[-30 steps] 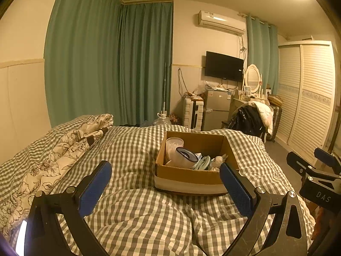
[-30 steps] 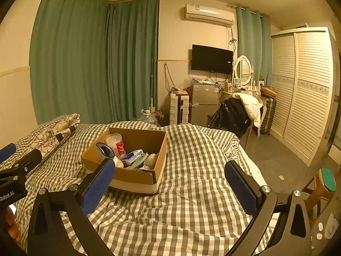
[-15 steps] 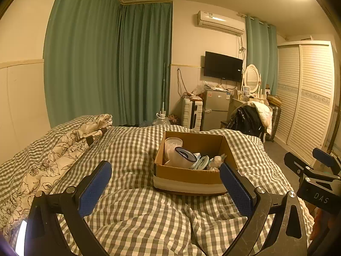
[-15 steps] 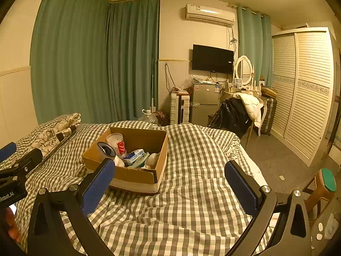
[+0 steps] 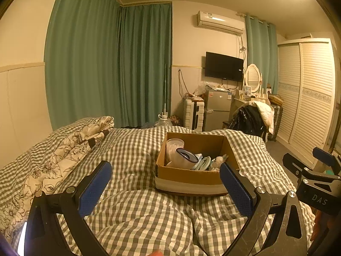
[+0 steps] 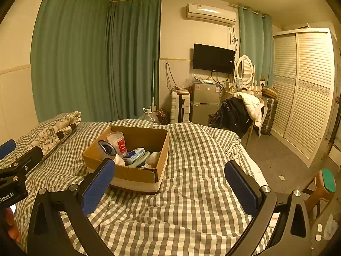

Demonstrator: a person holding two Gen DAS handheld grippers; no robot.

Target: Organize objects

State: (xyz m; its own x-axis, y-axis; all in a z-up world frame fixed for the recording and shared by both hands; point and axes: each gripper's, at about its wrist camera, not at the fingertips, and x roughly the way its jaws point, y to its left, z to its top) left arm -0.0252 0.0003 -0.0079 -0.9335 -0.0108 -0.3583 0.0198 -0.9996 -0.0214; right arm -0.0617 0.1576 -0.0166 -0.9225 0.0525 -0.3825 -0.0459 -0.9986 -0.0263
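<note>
An open cardboard box (image 5: 191, 179) sits on the checked bed cover; it also shows in the right wrist view (image 6: 136, 173). Inside lie a clear plastic jar (image 6: 116, 138), a white cup with a dark rim (image 5: 184, 156), a packet (image 6: 134, 154) and other small items. My left gripper (image 5: 165, 188) is open and empty, held above the bed in front of the box. My right gripper (image 6: 170, 188) is open and empty, to the right of the box; it also shows in the left wrist view (image 5: 307, 170).
A floral quilt (image 5: 64, 149) lies along the bed's left side. Beyond the bed stand a small fridge (image 5: 217, 111), a suitcase (image 5: 192, 114) and a chair with clothes (image 5: 251, 117). A wardrobe (image 6: 304, 89) lines the right wall. A stool (image 6: 319, 189) stands at the right.
Both grippers have drifted slightly; the box sits a little lower left in the left wrist view. Nothing was taken hold of or let go.
</note>
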